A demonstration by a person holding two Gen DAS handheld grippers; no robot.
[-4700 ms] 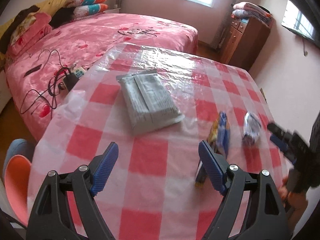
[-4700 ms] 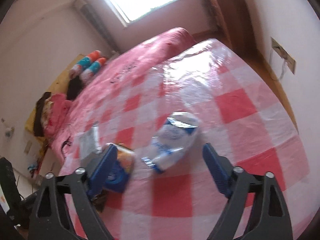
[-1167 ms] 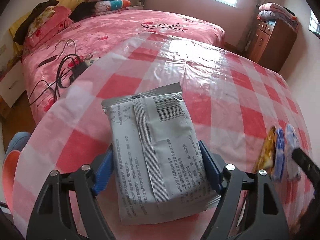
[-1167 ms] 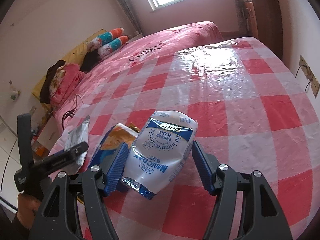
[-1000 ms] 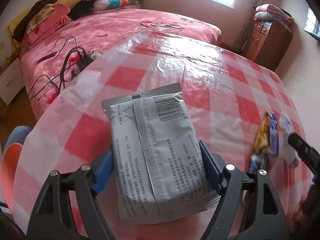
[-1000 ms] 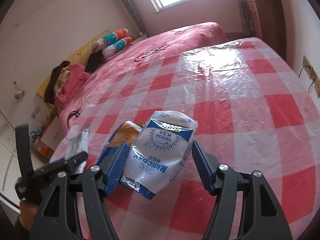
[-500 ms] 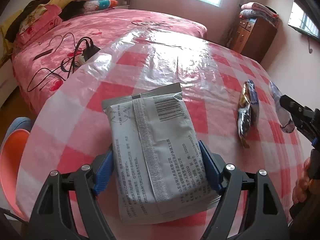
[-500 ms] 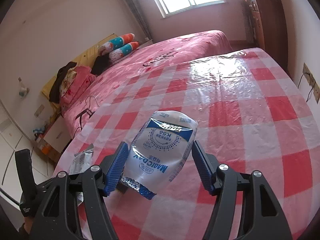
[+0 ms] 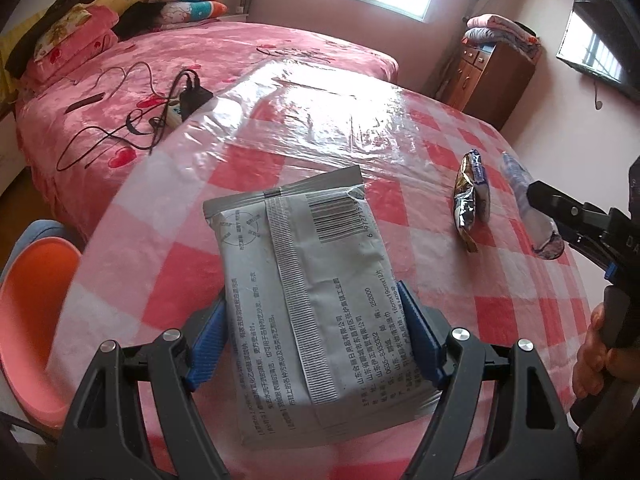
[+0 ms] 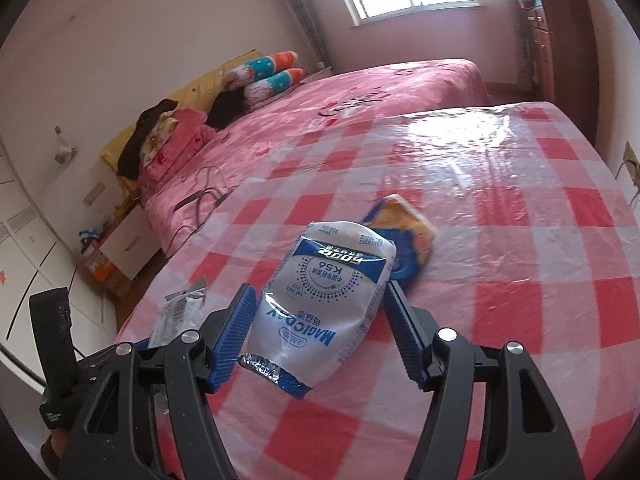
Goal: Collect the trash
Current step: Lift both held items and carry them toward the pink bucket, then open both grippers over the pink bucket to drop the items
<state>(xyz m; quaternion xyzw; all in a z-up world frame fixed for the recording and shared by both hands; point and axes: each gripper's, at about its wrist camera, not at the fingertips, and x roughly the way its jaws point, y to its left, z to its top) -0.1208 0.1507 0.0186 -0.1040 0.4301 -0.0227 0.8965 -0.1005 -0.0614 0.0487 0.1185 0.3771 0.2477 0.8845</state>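
Note:
My left gripper [image 9: 316, 334] is shut on a grey printed packet [image 9: 308, 296] and holds it above the red-and-white checked table [image 9: 180, 276]. My right gripper [image 10: 320, 330] is shut on a white and blue pouch [image 10: 324, 300], also lifted off the table; the pouch also shows at the right of the left wrist view [image 9: 520, 192]. A blue and orange snack wrapper [image 10: 404, 236] lies on the table just beyond the pouch, and shows in the left wrist view [image 9: 470, 204]. The grey packet's end [image 10: 180, 314] shows at lower left of the right wrist view.
A pink bed [image 9: 220, 60] with cables and a power strip [image 9: 176, 108] borders the table's far left side. An orange chair [image 9: 32, 312] stands at the table's left edge. A wooden cabinet [image 9: 492, 76] stands by the far wall.
Both grippers have risen and pulled back with their packets held. The snack wrapper stays on the table and now shows past the pouch in the right wrist view.

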